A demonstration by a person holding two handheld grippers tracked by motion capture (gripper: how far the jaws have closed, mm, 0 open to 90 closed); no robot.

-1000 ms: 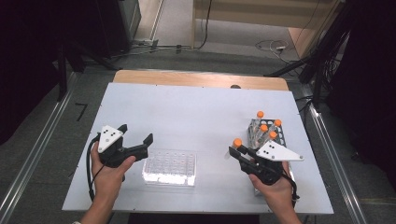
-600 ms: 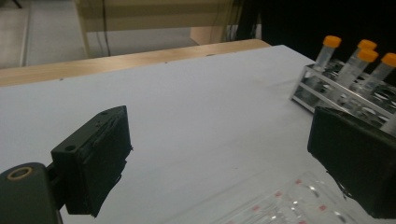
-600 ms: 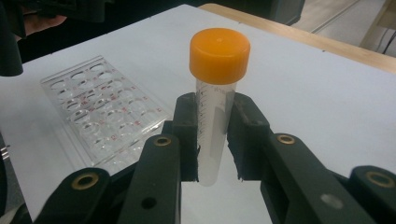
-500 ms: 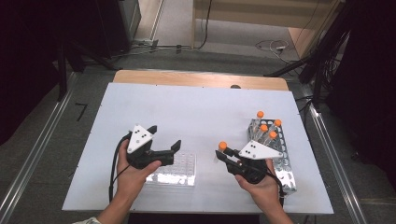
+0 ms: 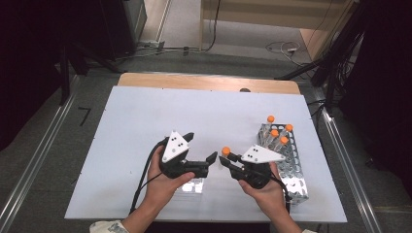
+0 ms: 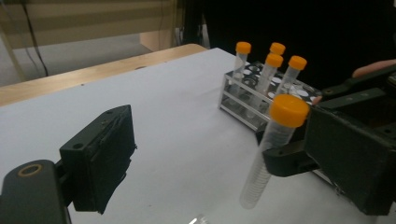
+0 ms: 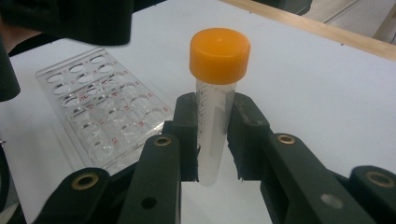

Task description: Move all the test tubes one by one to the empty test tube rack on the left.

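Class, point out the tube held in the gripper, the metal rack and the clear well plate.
tube [image 7: 212,135]: right gripper view, its clear body.
metal rack [image 5: 295,180]: high view, its near end.
clear well plate [image 7: 100,109]: right gripper view, its middle wells.

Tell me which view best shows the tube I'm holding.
The right gripper view: the tube stands upright between the right gripper jaws. The left gripper view shows it from the side; the high view shows mainly its orange cap.

A metal rack [image 5: 291,160] with four orange-capped tubes [image 6: 274,60] stands on the white worktop [image 5: 145,121], well apart from a clear well plate [image 7: 102,112].
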